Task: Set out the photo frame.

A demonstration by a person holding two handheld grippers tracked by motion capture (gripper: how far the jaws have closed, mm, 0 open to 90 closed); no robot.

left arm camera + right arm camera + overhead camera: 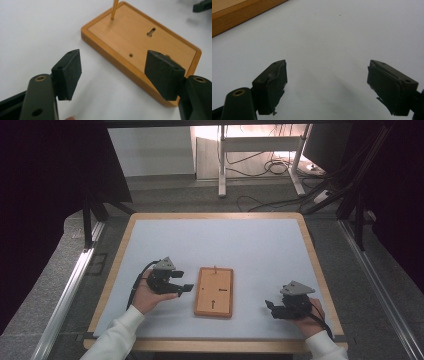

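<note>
My left claw: I hold it in my left hand, just beside the left long edge of the wooden board. Its jaws are spread wide and nothing is between them. They do not touch the board.

My left claw, own view: the two black pads stand far apart. The board lies in front of them and a little to the right. The right pad is seen over the near edge of the board, but I cannot tell that it touches.

Wooden board: flat on the white table, between my two claws, nearer to the left one. It has a raised rim around a lighter inner field.

Thin peg: it stands upright in the board, at the end far from my left claw.

Slot: a keyhole shape cut in the board, beyond my right pad.

Small hole: in the board, close before the gap of my left claw.

My right claw: in my right hand, well apart from the right edge of the board, pointing toward it. The jaws are spread, with nothing in them.

My right claw, own view: bare white table lies between the pads. A corner of the board is far ahead, to the upper left.
</note>
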